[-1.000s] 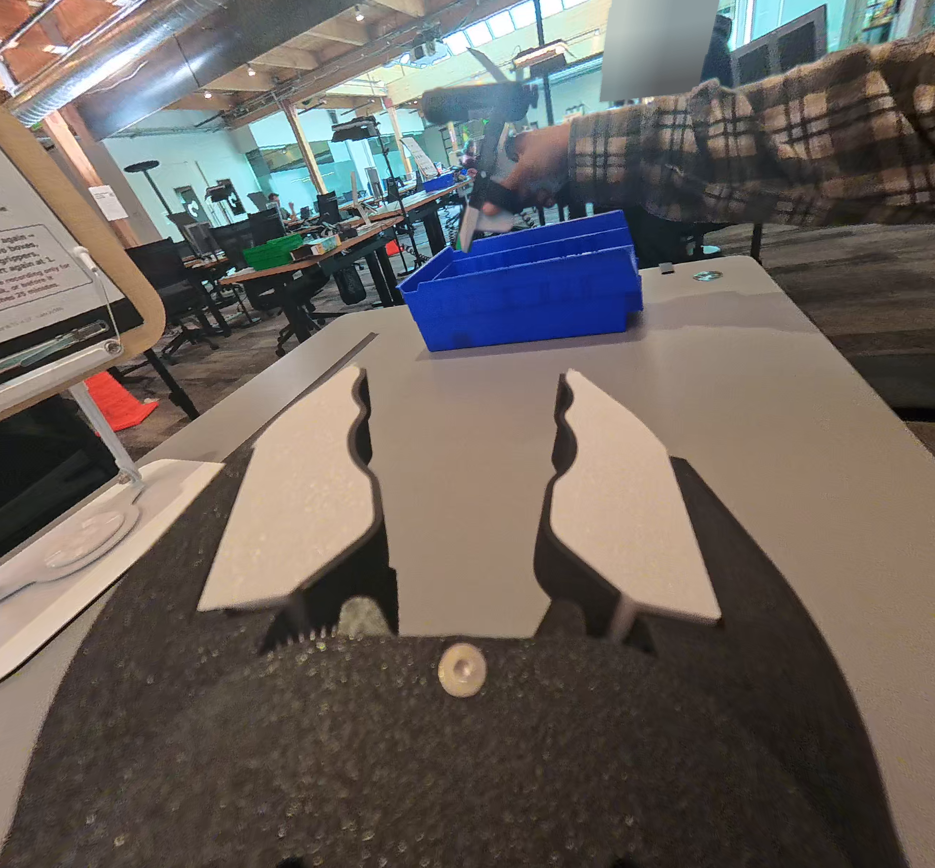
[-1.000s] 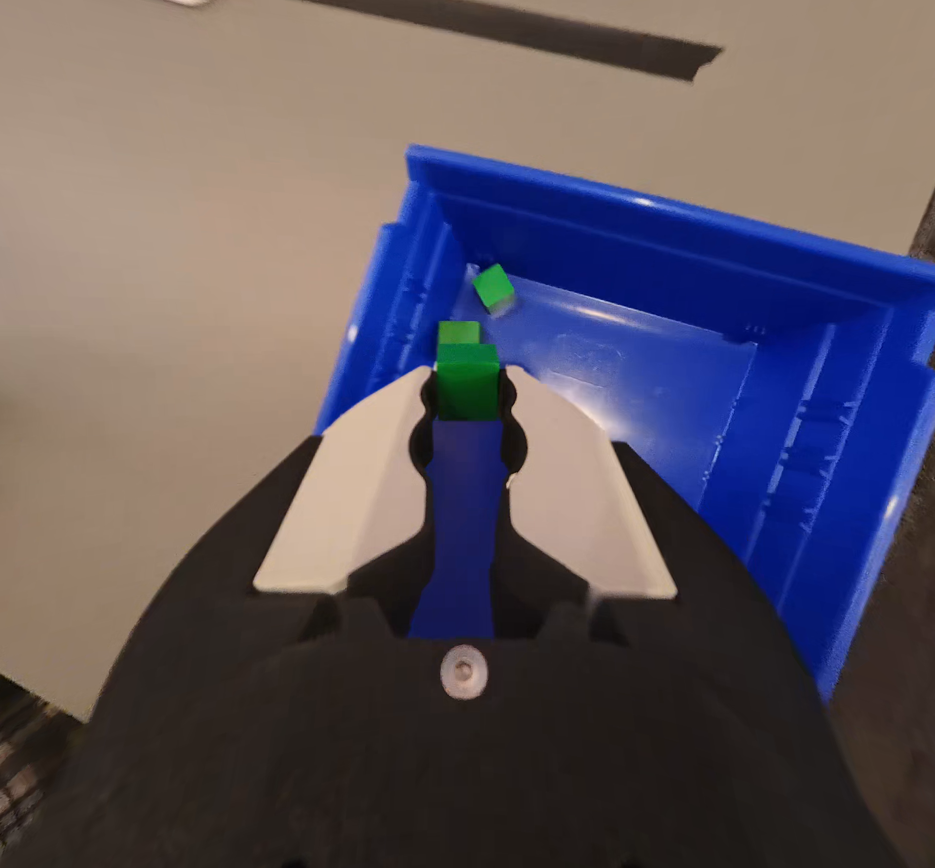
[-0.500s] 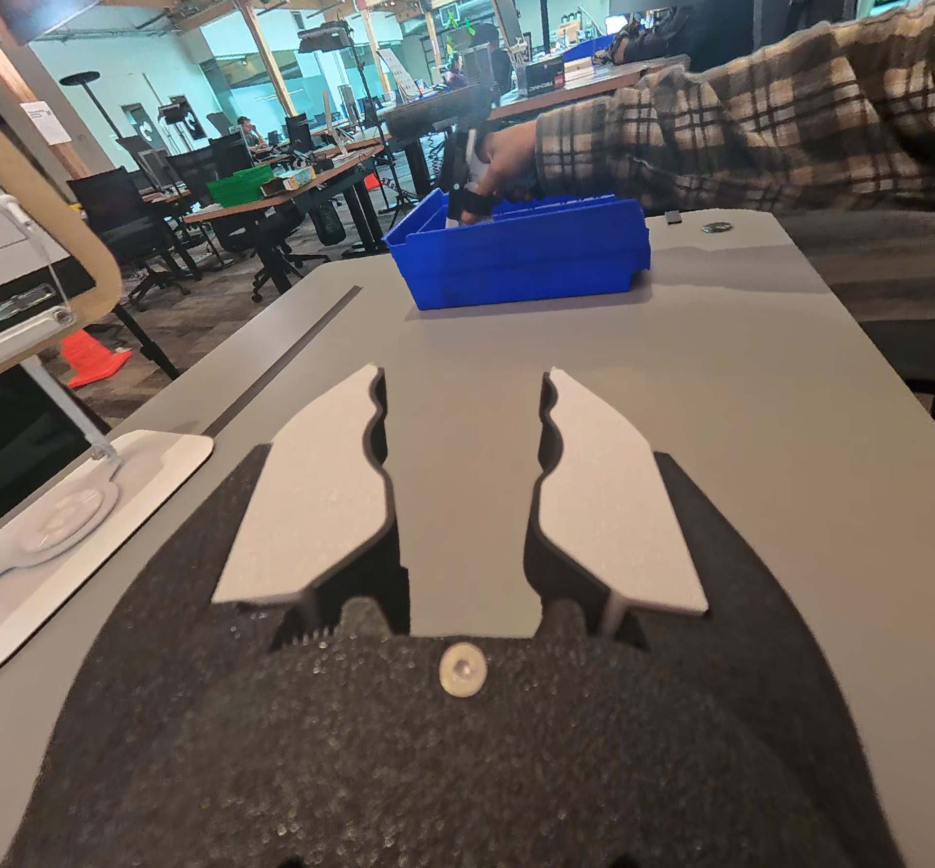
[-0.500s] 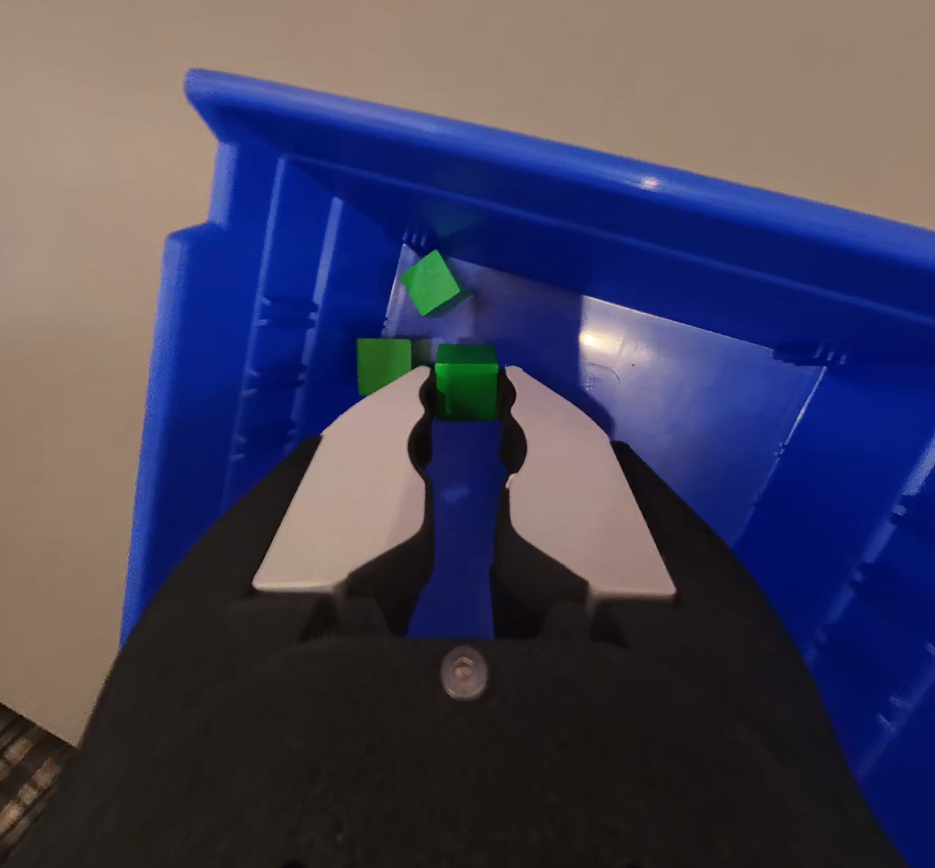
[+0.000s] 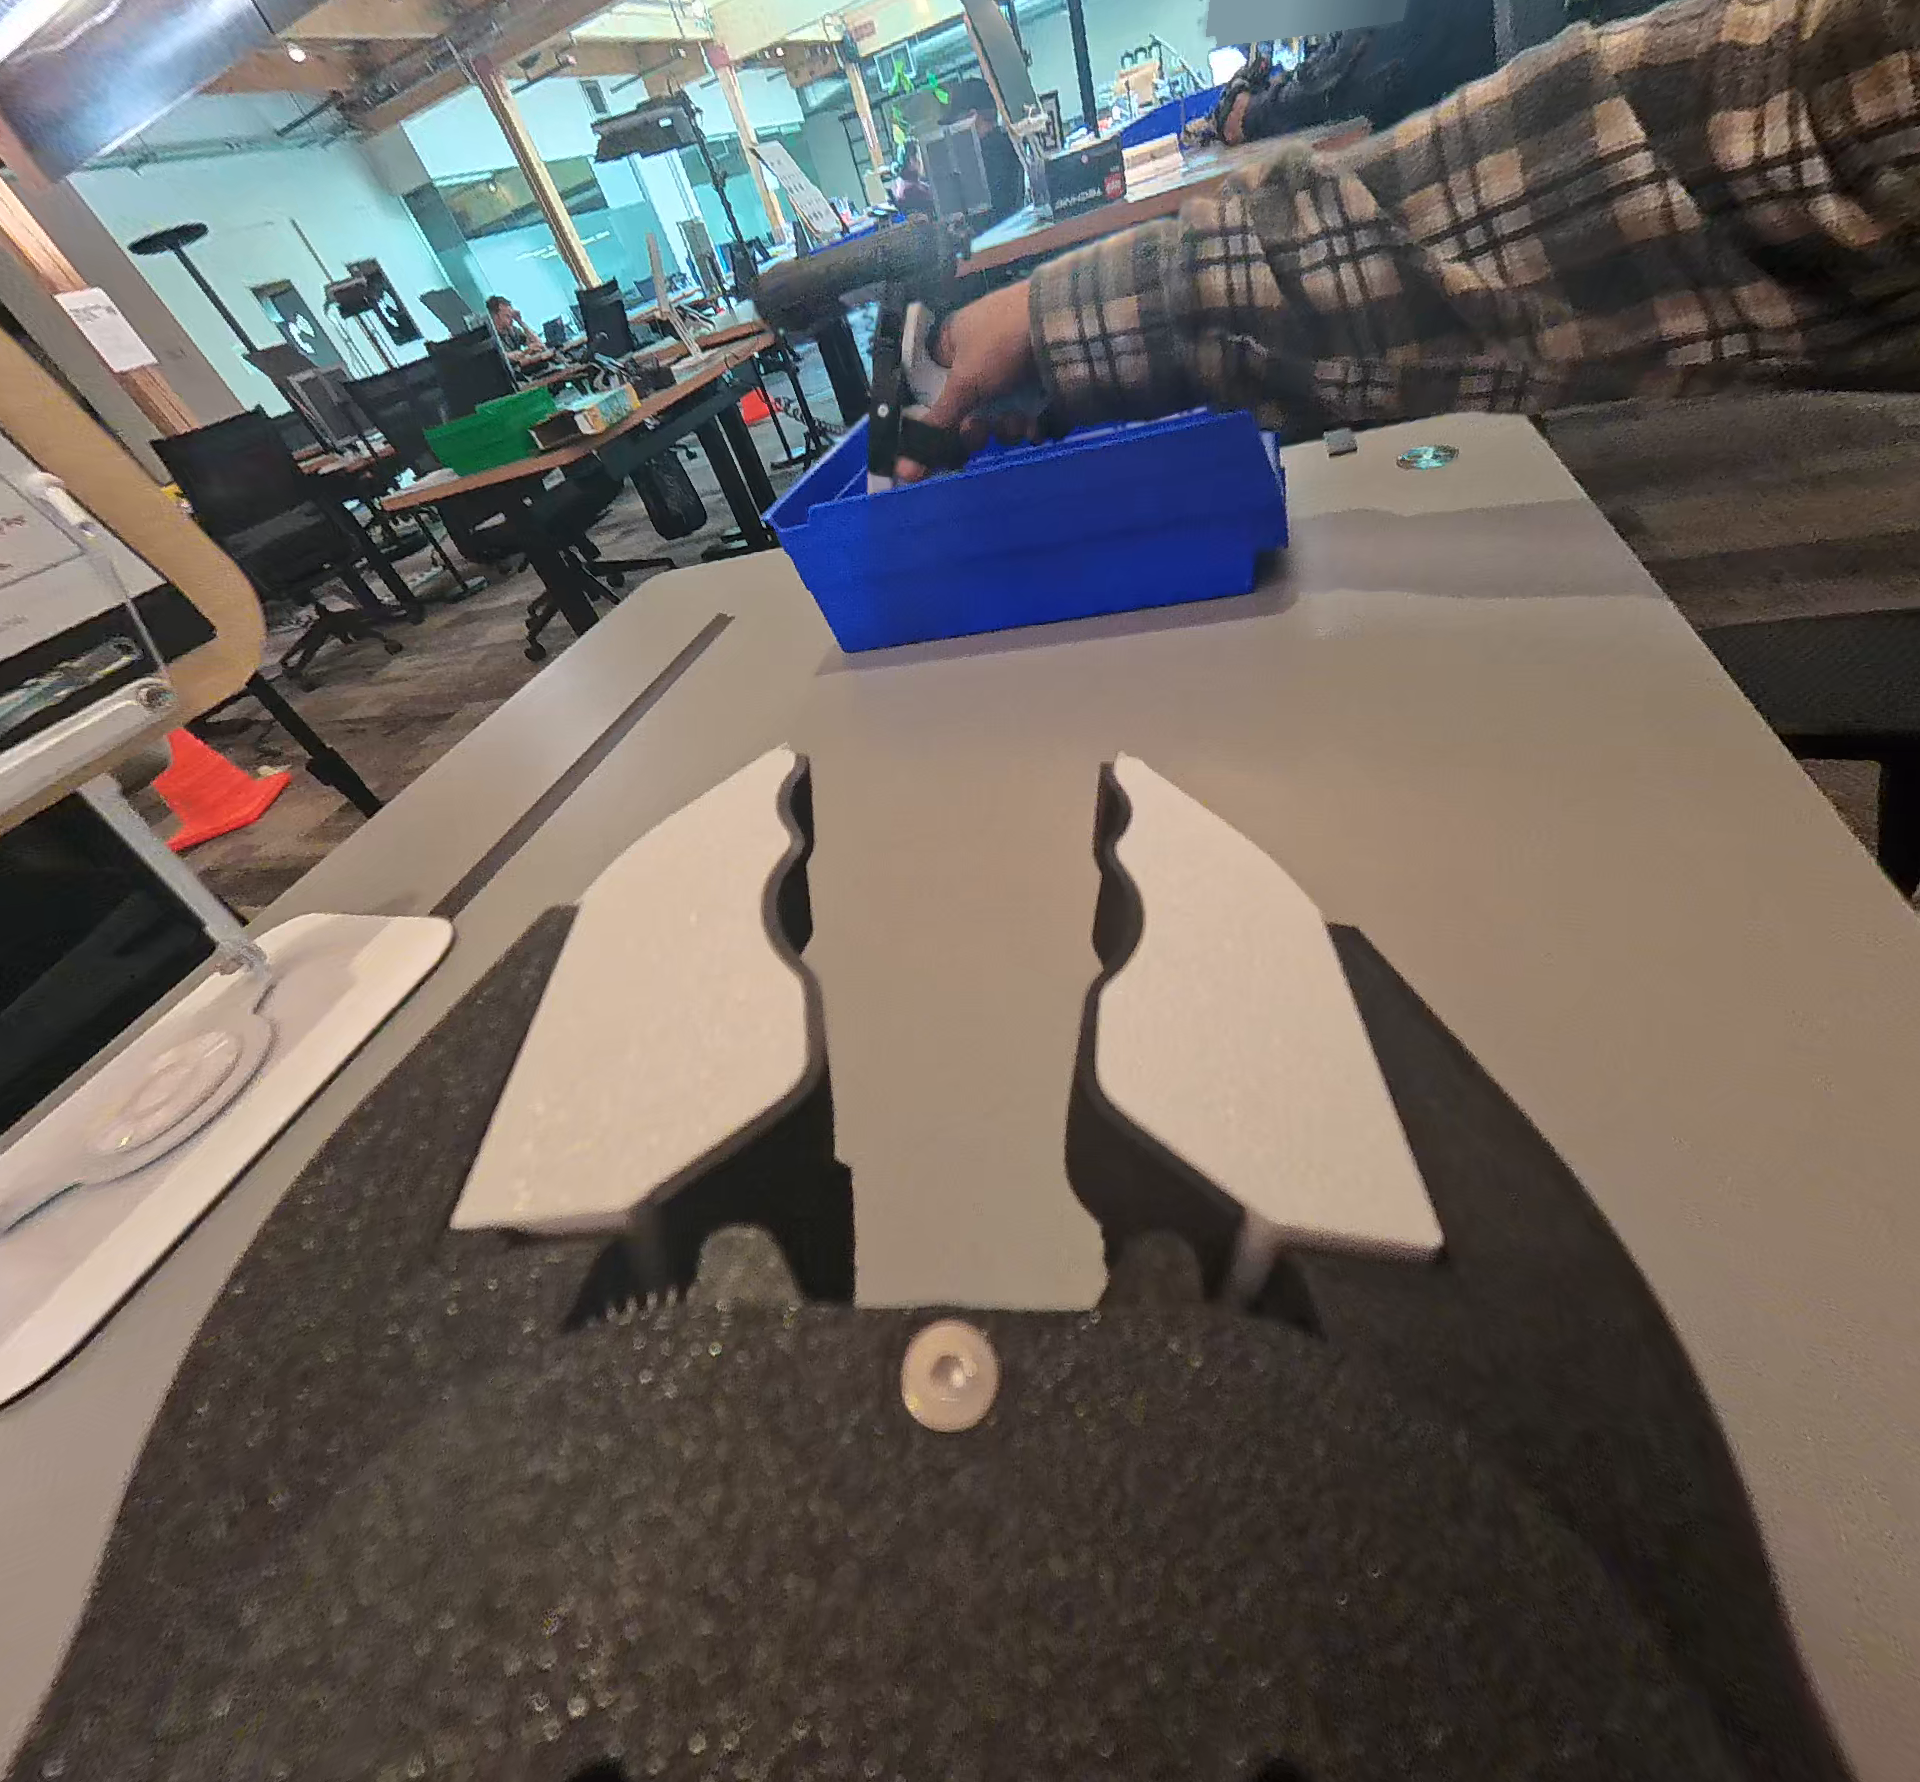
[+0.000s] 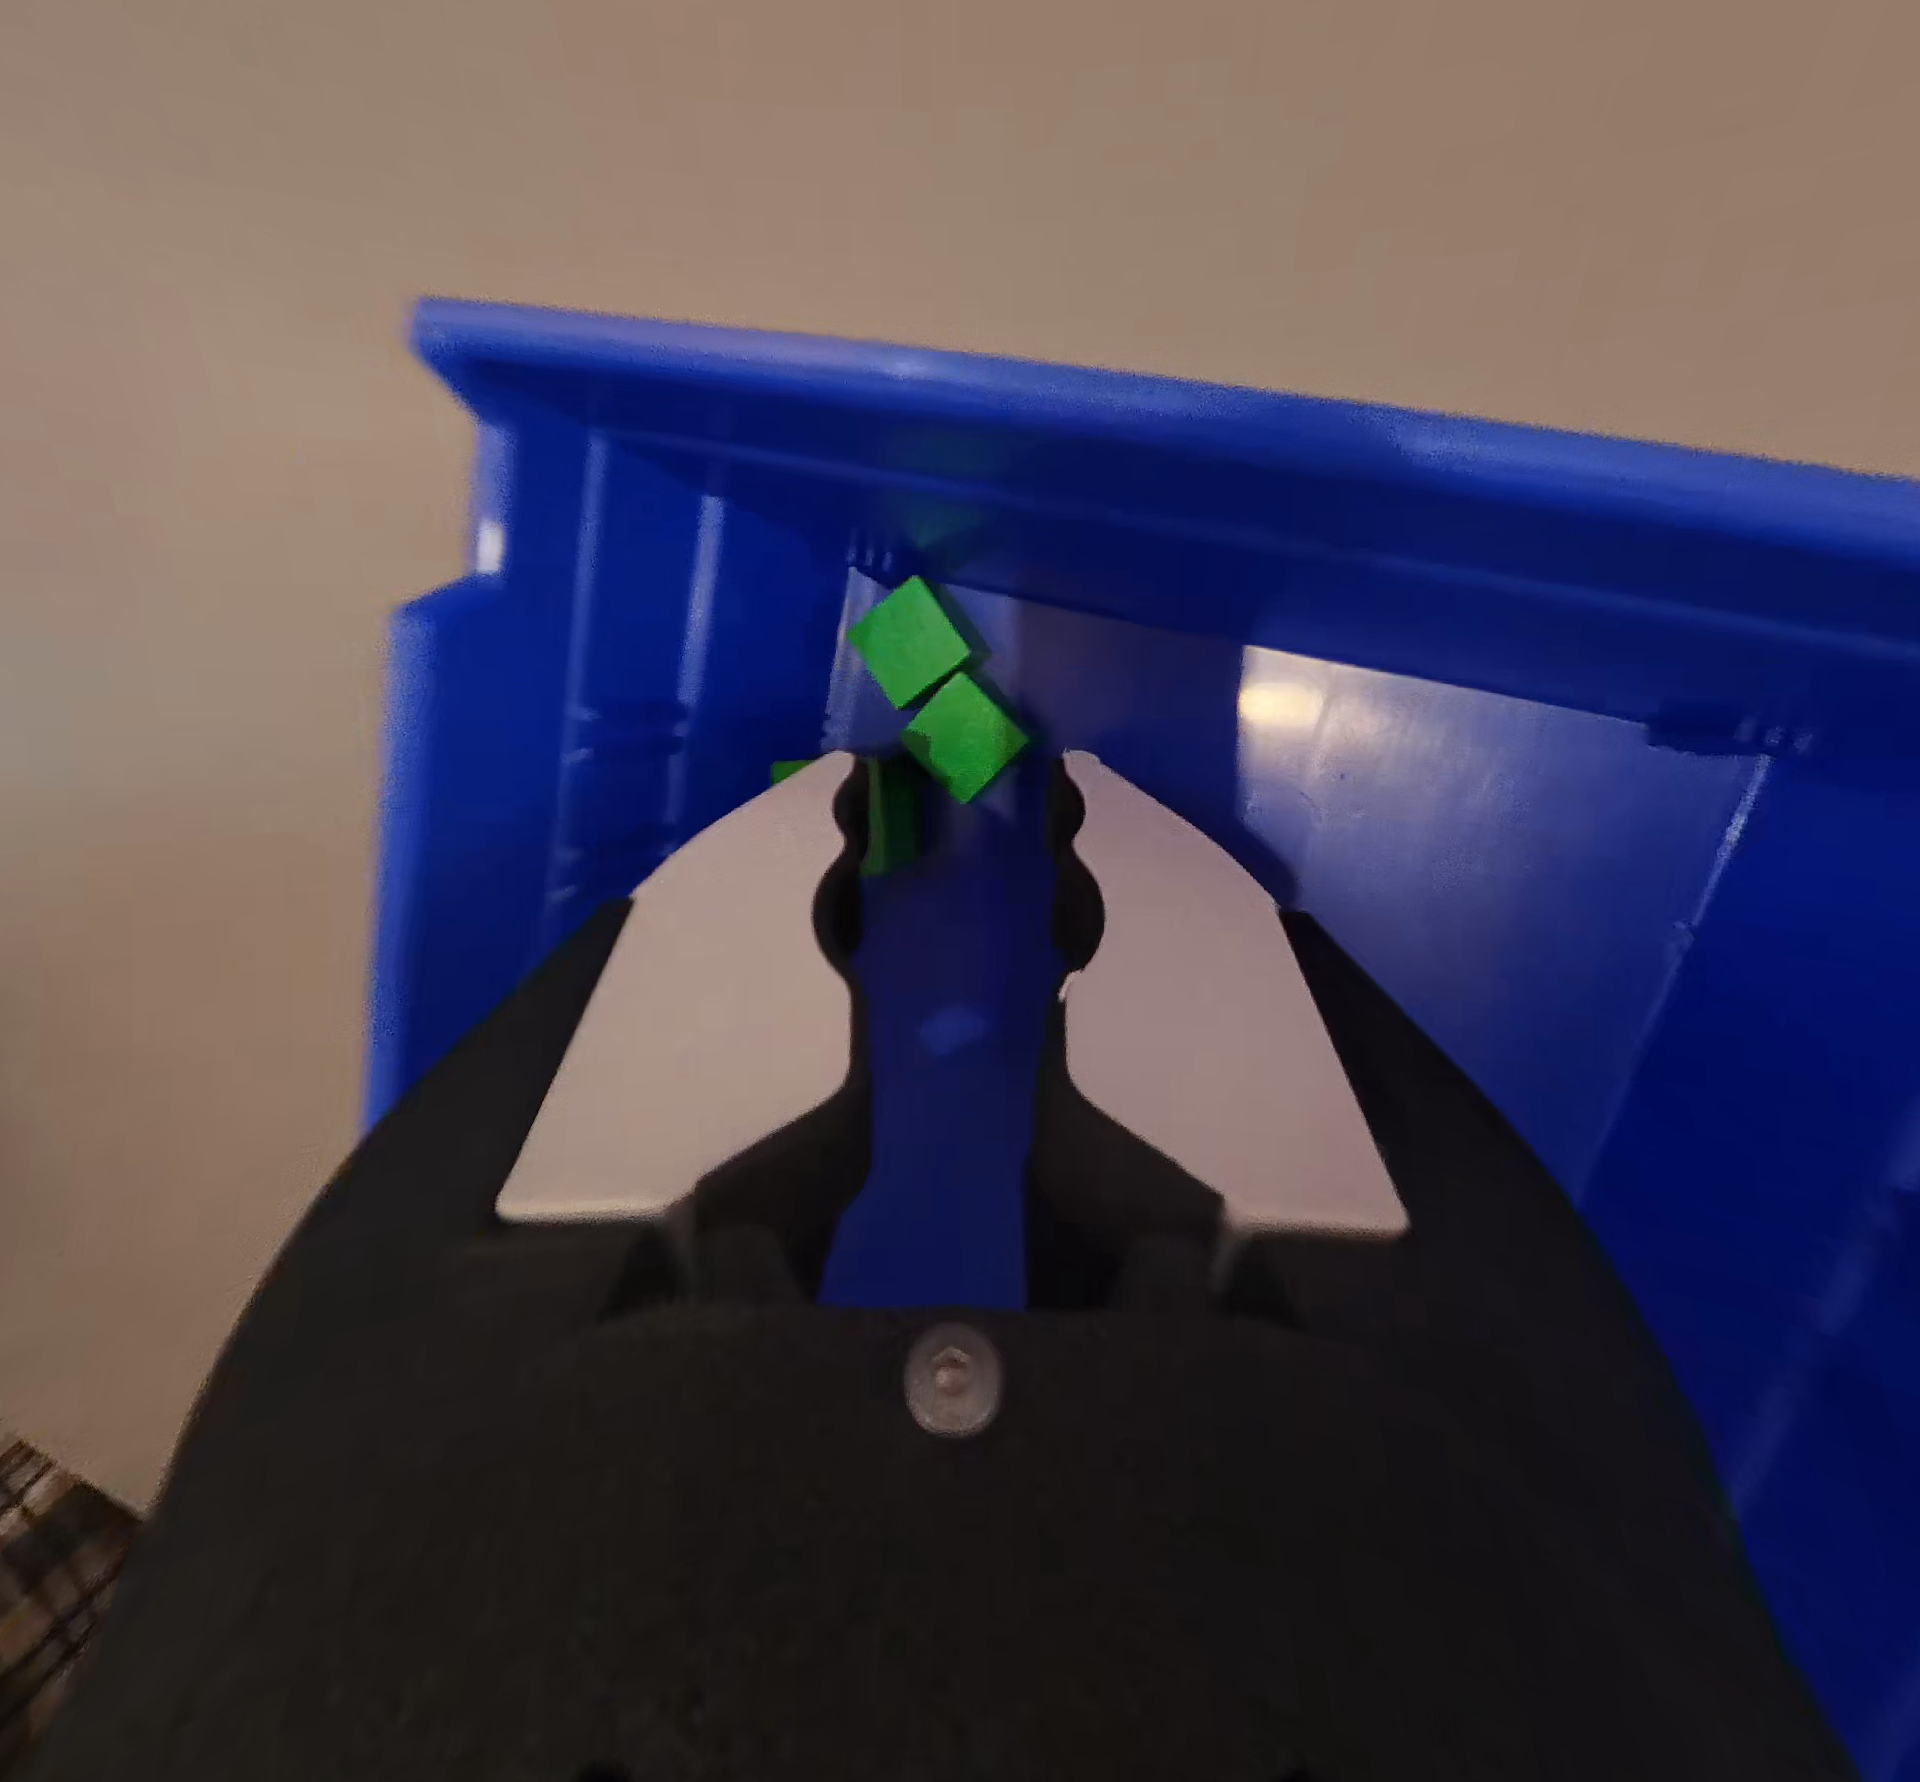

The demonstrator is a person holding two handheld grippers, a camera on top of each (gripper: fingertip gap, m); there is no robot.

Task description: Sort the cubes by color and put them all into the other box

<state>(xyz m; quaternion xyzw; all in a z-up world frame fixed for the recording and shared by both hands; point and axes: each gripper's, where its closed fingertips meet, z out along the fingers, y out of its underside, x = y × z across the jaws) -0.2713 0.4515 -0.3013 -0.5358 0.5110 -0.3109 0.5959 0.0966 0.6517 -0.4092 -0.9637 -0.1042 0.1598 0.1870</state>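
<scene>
The right tongs [image 6: 951, 771] are open inside the blue box [image 6: 1195, 413], and nothing is held between the two tips. Just past the tips, near the far left corner of the box, two green cubes lie on the box floor. The nearer cube [image 6: 964, 737] sits right in front of the tips and touches the farther cube [image 6: 909, 639], which is close to the box wall. A third green cube [image 6: 888, 823] peeks out next to the left tip, partly hidden by it.

The left tongs [image 5: 951, 802] are open too, with only bare grey table [image 5: 1351, 797] between the tips. The blue box [image 5: 1039, 548] stands well ahead of them on the table. A hand [image 5: 977, 361] in a checked sleeve [image 5: 1455, 246] holds the right tongs down into that box
</scene>
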